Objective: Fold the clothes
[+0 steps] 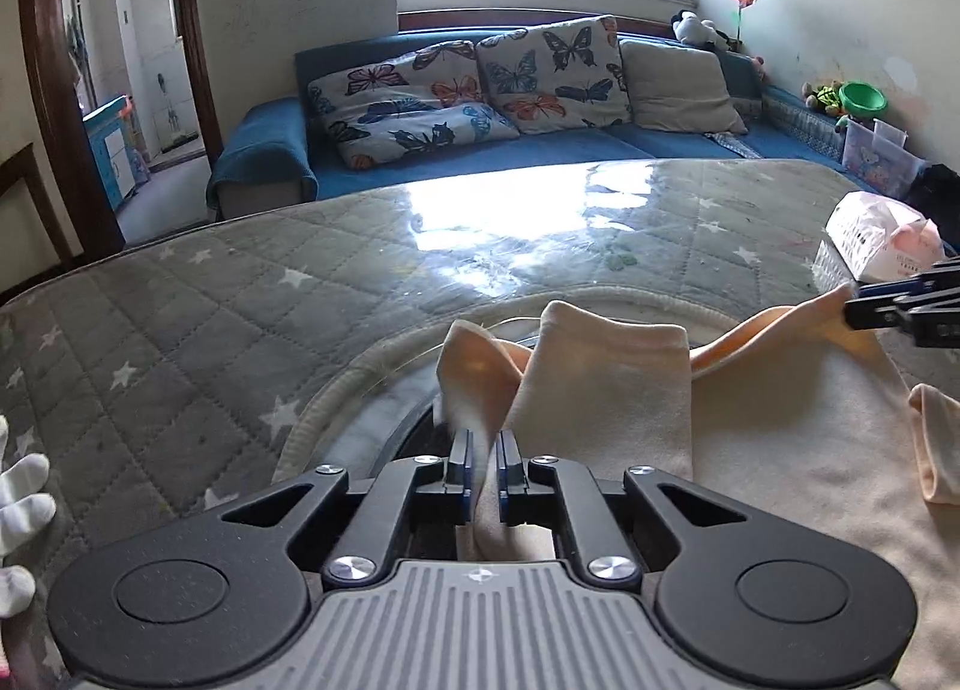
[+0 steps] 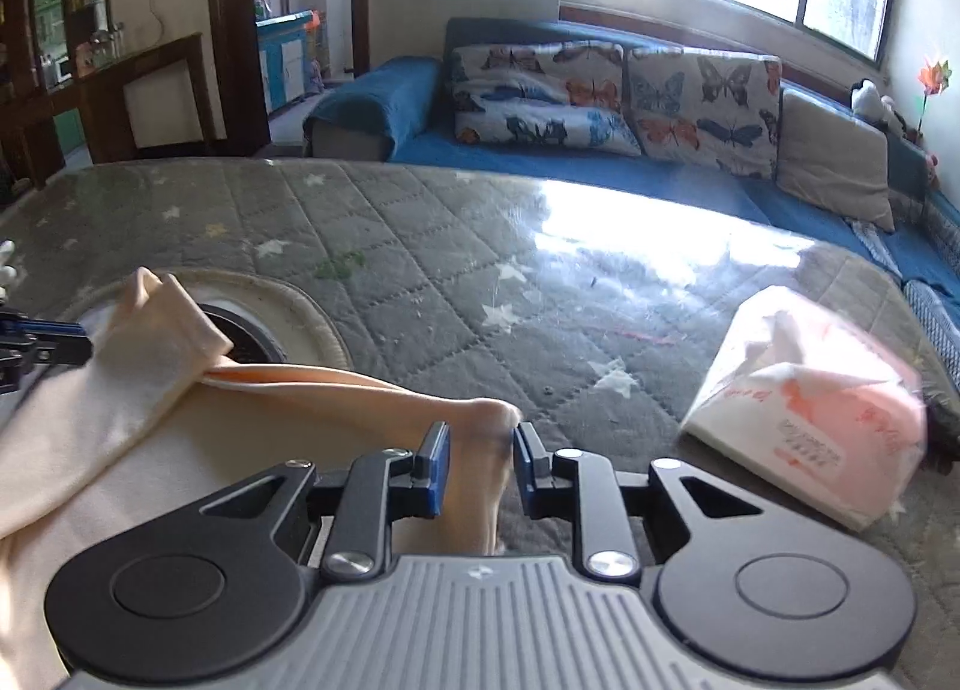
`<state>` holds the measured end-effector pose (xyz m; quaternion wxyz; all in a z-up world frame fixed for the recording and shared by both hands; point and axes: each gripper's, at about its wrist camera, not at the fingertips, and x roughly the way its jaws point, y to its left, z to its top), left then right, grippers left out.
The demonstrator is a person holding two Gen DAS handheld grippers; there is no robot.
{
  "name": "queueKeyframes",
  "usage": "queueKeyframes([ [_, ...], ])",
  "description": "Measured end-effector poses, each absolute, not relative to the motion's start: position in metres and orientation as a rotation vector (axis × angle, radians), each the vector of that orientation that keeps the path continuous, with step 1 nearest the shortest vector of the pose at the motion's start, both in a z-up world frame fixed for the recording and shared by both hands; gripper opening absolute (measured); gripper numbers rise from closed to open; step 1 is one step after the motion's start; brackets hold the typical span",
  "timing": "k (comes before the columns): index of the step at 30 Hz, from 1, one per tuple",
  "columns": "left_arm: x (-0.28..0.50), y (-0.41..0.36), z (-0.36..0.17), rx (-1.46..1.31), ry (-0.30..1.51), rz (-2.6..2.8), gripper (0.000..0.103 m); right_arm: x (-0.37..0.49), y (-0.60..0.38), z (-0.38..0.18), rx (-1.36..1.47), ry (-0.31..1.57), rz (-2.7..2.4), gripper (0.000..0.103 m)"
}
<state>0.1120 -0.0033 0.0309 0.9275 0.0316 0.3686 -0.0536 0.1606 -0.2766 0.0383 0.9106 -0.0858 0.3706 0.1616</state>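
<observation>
table far half: the quilted star-print table cover lies bare under clear plastic from the garment to the far edge, open for either gripper
left side: bare cover, with white-gloved fingers at the near-left edge
right side: a tissue pack sits near the right gripper, with a strip of bare cover between them
middle: the cream garment bunches up ahead of the left gripper (partly over a round rimmed opening in the cover)
beyond the table: a blue sofa with cushions
</observation>
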Motion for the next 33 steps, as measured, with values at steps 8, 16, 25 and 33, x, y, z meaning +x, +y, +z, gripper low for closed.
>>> queueKeyframes([
  [8,0.072,-0.018,0.044,0.058,0.754,-0.204,0.018,0.103,-0.297,0.062,-0.200,0.728,0.355,0.023],
  [16,0.029,-0.035,0.046,0.065,0.759,-0.279,0.037,0.058,-0.306,0.059,-0.218,0.731,0.382,0.025],
  [25,0.010,-0.047,0.037,0.077,0.776,-0.288,0.045,0.039,-0.278,0.032,-0.272,0.763,0.459,0.039],
  [33,0.043,-0.058,0.042,0.096,0.767,-0.265,0.050,0.026,-0.293,0.034,-0.267,0.694,0.339,0.004],
])
